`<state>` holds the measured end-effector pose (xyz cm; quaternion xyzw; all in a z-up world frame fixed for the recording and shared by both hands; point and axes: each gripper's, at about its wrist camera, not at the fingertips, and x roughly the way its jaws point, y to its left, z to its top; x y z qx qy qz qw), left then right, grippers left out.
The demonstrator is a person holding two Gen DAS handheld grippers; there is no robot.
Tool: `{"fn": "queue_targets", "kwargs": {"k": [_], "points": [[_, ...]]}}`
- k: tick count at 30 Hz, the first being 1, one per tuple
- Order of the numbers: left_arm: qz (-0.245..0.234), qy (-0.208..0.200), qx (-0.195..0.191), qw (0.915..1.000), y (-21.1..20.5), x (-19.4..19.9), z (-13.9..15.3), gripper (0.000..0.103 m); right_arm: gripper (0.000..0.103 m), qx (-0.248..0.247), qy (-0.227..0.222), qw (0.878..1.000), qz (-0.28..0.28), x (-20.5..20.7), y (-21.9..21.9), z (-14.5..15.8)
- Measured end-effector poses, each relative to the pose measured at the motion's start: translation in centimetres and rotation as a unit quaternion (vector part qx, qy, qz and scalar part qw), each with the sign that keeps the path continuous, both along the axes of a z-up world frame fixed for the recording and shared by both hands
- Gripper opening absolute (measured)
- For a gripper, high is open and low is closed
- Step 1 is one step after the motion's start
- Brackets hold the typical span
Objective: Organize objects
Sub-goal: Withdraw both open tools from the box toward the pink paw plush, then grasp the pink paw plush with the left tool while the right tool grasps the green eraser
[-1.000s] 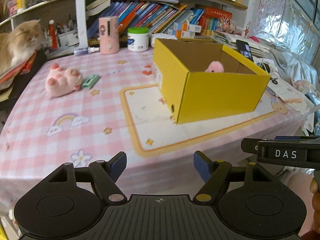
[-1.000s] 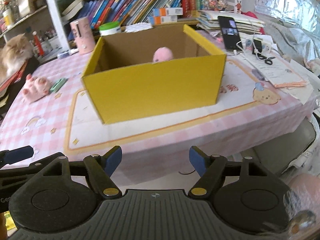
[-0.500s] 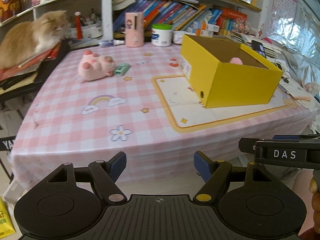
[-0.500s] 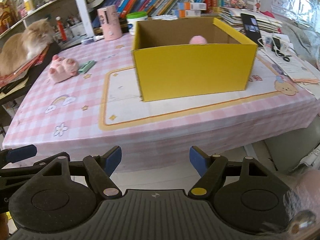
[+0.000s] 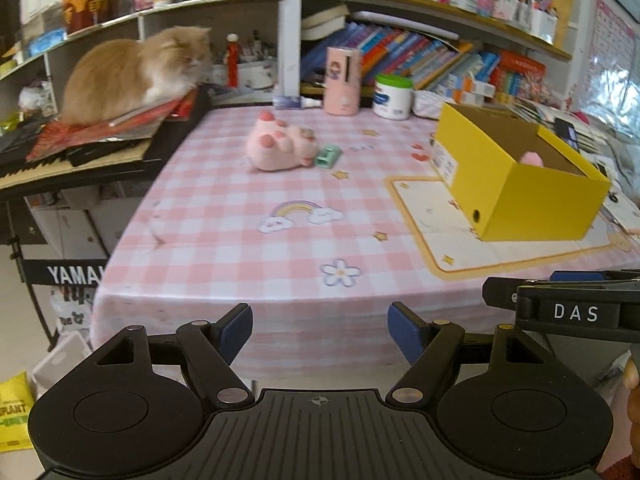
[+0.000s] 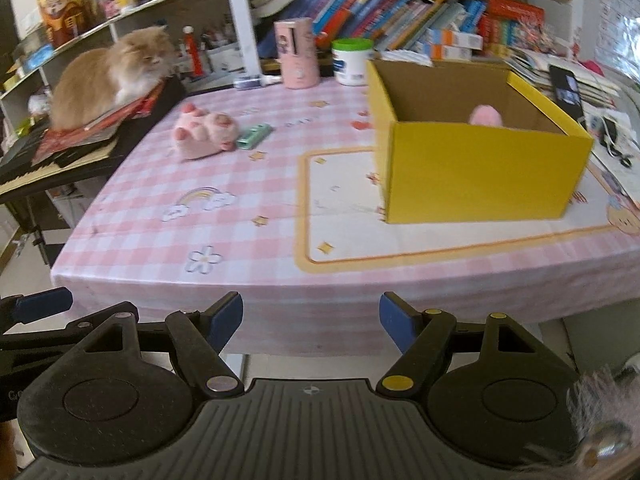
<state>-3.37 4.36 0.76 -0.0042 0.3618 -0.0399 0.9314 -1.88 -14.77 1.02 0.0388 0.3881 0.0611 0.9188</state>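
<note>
A yellow cardboard box [image 5: 516,184] [image 6: 480,176] stands open on the right of the pink checked table [image 5: 248,248] [image 6: 160,240], with a pink soft object [image 5: 531,157] [image 6: 485,115] inside. A pink plush paw [image 5: 280,144] [image 6: 202,130] lies at the far left of the table, touching a small green item [image 5: 328,156] [image 6: 253,136]. My left gripper [image 5: 320,332] and right gripper [image 6: 311,322] are both open and empty, held off the table's near edge, side by side.
A cat [image 5: 132,72] [image 6: 108,76] sits on papers over a keyboard at the left. A pink cylinder [image 5: 342,80] [image 6: 297,53] and a white jar [image 5: 393,97] [image 6: 352,62] stand at the back. Bookshelves rise behind. A phone [image 6: 565,88] and papers lie at the right.
Both grippers have drawn back from the table and swung left. The box now sits farther off and the plush paw and cat have come into fuller view.
</note>
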Motion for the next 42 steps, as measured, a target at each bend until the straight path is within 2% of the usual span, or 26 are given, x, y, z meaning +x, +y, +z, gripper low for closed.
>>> {"fn": "queue_targets", "kwargs": {"k": [8, 22, 42], "points": [[0.011, -0.015, 0.000, 0.9998, 1.6, 0.3, 0.5, 0.077, 0.074, -0.002, -0.015, 1.000, 0.016, 0.7, 2.2, 0.7], [0.023, -0.010, -0.001, 0.9997, 2.0, 2.7, 0.0, 0.077, 0.074, -0.005, -0.011, 0.999, 0.032, 3.1, 3.1, 0.4], [0.053, 0.033, 0.009, 0.9980, 2.1, 13.9, -1.4, 0.077, 0.074, 0.003, 0.024, 0.997, 0.070, 15.5, 4.0, -1.1]]}}
